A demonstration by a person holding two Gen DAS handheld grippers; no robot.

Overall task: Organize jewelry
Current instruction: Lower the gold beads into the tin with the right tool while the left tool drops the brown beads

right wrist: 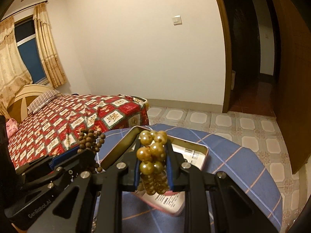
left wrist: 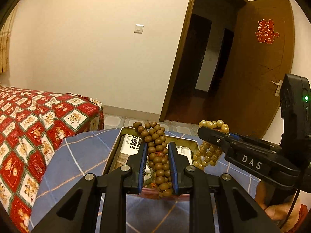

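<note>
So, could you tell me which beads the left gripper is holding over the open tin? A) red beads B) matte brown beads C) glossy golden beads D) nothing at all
B: the left gripper has its jaws closed on the matte brown beads, while the glossy golden beads sit in the right gripper, both above the tin.

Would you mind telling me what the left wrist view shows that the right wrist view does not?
Only the left wrist view shows the red emblem on the open door and a hand.

Only the right wrist view shows the curtained window and the pillow.

Both show the left gripper shut on brown beads, the right gripper shut on golden beads, and the tin.
</note>
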